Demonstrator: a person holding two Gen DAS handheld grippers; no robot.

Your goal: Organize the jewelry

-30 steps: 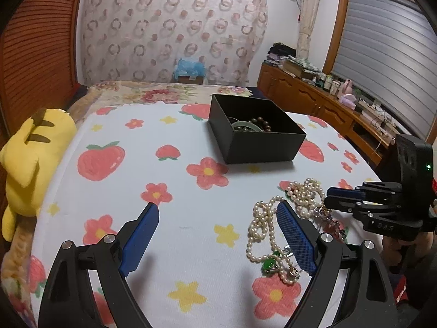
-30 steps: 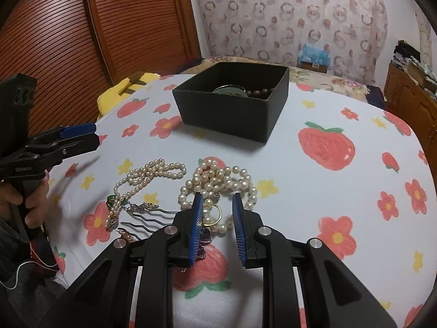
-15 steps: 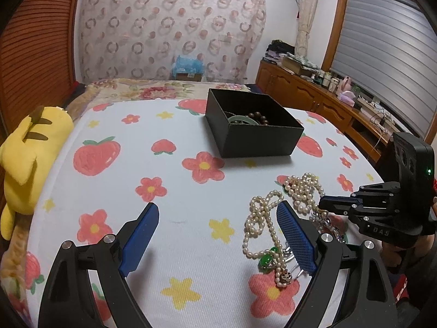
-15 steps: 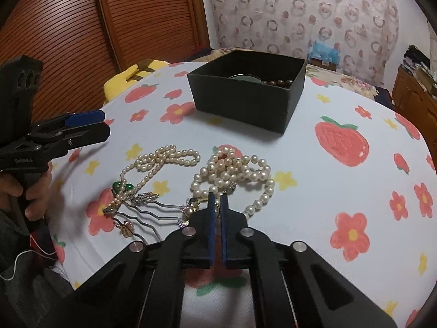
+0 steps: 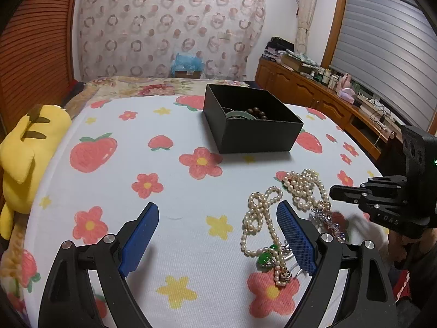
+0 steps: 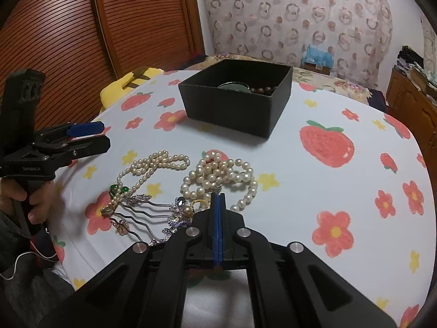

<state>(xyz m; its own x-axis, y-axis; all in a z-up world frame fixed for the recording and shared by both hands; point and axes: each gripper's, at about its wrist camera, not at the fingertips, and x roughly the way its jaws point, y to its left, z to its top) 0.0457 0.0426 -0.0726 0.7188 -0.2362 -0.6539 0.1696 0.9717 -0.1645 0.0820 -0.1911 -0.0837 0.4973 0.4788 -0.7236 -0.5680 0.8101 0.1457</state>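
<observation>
A black open box (image 5: pixel 254 134) (image 6: pixel 232 109) holds a green bangle and dark beads. In front of it a thick pearl necklace (image 6: pixel 218 172) (image 5: pixel 303 188) lies in a heap. A thinner pearl strand (image 6: pixel 153 164) (image 5: pixel 259 218) with a green pendant (image 5: pixel 263 258) lies beside it. Wavy hairpins (image 6: pixel 142 213), a purple brooch (image 6: pixel 177 218) and a gold ring (image 6: pixel 200 203) rest nearby. My right gripper (image 6: pixel 217 195) (image 5: pixel 334 191) is shut, tips just right of the ring; nothing shows between the pads. My left gripper (image 5: pixel 217 207) (image 6: pixel 92 136) stands open and empty beside the thin strand.
Everything rests on a white cloth (image 5: pixel 164 180) printed with strawberries and flowers. A yellow plush toy (image 5: pixel 24 150) lies at its left edge. Wooden cabinets (image 5: pixel 314 93) run along the right wall, and a person's hand (image 6: pixel 32 202) grips the left handle.
The right jaws went from partly open around the gold ring to fully shut. The left gripper stayed open and hardly moved.
</observation>
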